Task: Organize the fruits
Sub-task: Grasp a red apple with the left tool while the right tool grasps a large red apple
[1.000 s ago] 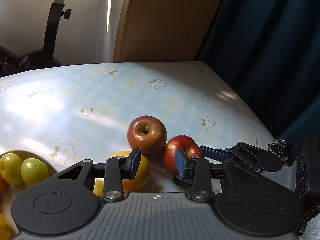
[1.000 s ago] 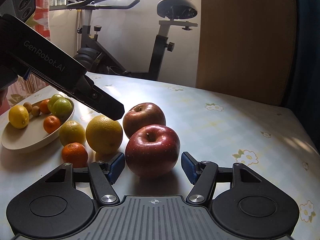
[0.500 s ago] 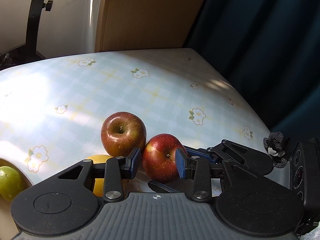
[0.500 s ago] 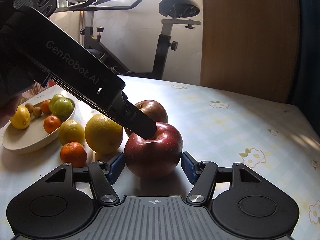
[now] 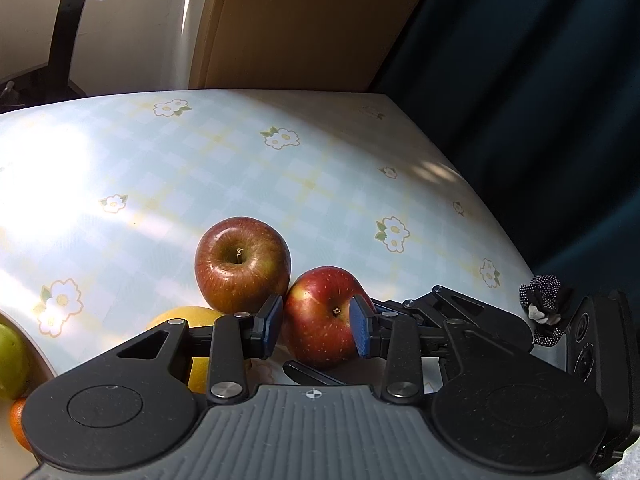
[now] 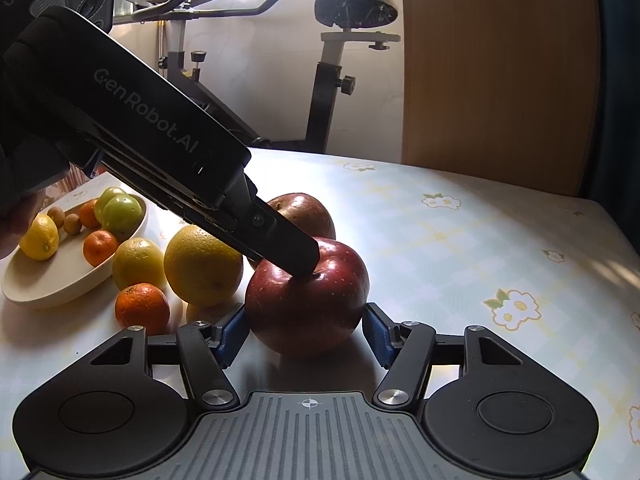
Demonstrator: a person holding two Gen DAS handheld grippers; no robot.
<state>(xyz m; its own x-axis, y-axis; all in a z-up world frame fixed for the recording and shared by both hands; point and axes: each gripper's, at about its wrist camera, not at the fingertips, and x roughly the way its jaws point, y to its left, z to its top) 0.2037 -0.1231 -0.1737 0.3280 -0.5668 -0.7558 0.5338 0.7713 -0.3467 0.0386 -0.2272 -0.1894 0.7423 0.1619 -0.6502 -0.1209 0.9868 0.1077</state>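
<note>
Right wrist view: the red apple (image 6: 306, 300) sits on the checked, flowered tablecloth (image 6: 460, 248) at centre frame, between the blue pads (image 6: 378, 334) of the right gripper (image 6: 304, 334). The pads flank its lower sides; the left pad looks in contact, a thin gap shows at the right pad, so no firm clamp is confirmed.

The left gripper (image 6: 304, 258) enters from the upper left, angled down, its tip on top of the same apple at the stem dimple.

Left wrist view: the left gripper (image 5: 316, 326) has its blue pads close on either side of the red apple (image 5: 326, 320), set over the upper part of the fruit. I cannot tell whether they press on it.

A second, darker apple (image 6: 304, 210) lies just behind the first, touching it. To the left are a large orange (image 6: 202, 266), a lemon (image 6: 138, 262) and a small tangerine (image 6: 142, 308), grouped close together.

Left edge of the right wrist view: a cream bowl (image 6: 48, 288) holds a lemon, two tangerines, green fruits and small brown ones.

Background: an exercise bike (image 6: 340, 60) and a wooden panel (image 6: 496, 72).
</note>
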